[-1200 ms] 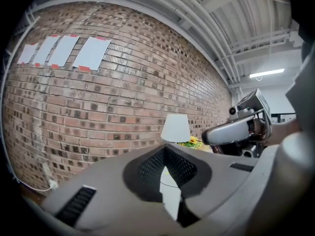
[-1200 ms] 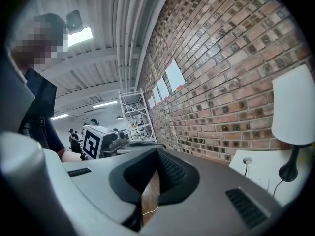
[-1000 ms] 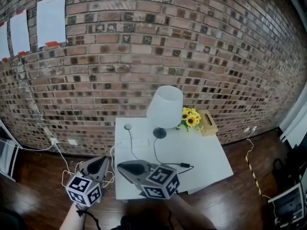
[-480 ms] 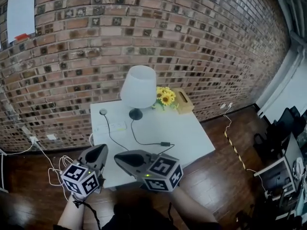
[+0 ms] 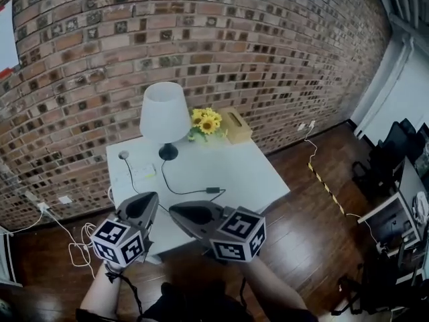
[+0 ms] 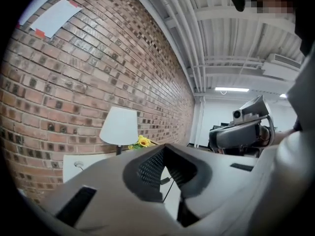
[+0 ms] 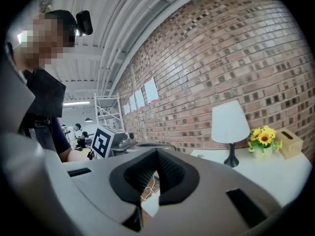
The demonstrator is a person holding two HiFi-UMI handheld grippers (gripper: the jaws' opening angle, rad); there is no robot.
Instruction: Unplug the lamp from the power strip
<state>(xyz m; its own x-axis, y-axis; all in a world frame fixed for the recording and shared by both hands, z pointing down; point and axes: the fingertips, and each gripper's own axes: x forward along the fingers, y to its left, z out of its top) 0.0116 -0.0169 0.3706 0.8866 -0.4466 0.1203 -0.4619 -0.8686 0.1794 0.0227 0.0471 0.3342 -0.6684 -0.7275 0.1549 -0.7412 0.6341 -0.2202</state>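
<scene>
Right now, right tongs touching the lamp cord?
Apart. Head view: the lamp cord lies on the table, clear of the right tongs; right gripper view shows them shut, empty.

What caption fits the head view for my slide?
The left gripper and right gripper, both shut, hover before a white table with lamp, sunflowers and power strip.

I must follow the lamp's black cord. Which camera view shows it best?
The head view: the cord lies in plain sight across the white table. The left gripper view shows only a short piece; in the right gripper view I see none.
</scene>
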